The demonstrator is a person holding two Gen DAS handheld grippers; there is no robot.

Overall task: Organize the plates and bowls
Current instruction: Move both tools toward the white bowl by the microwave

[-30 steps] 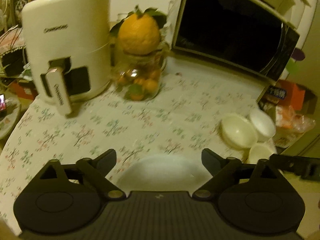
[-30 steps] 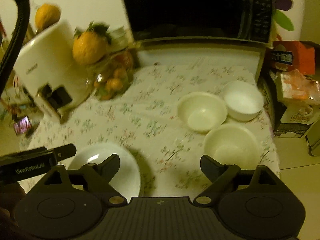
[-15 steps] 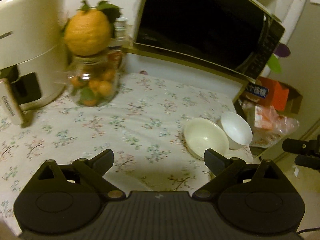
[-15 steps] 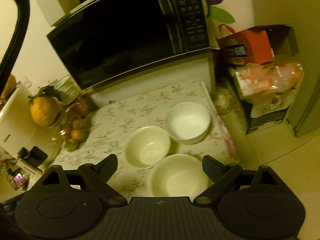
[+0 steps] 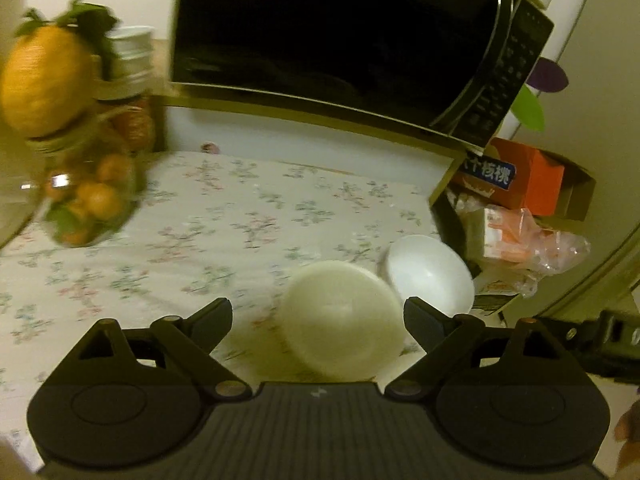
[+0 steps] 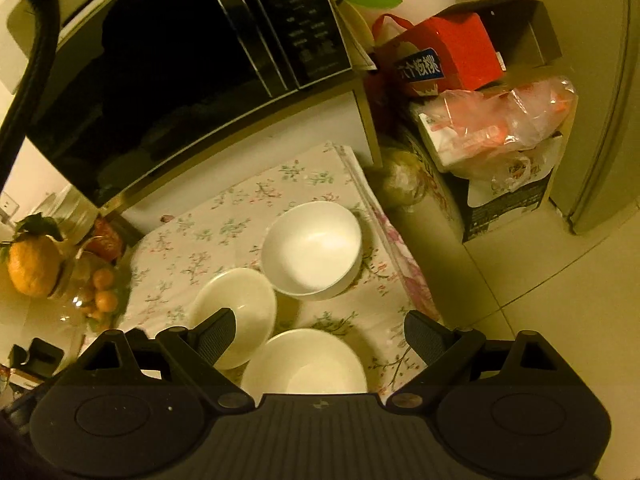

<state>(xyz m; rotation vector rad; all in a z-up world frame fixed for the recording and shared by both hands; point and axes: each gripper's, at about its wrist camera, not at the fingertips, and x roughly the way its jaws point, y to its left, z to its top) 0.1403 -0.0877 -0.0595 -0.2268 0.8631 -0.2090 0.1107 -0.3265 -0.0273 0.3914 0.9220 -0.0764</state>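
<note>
You have three bowls at the table's (image 6: 224, 216) right edge: the deep white bowl (image 6: 312, 248) farthest back, the cream bowl (image 6: 236, 308) just left of it, the near bowl (image 6: 304, 364) closest to you.

Your right gripper (image 6: 318, 332) tilts down over the near bowl, tongs spread, pinching nothing. Your left gripper (image 5: 318, 320) tilts down over the cream bowl (image 5: 340, 316), tongs wide and closing, pads clear of it.

The microwave (image 6: 160, 60) overhangs the back edge; the fruit jar (image 5: 80, 184) stands back left.
</note>
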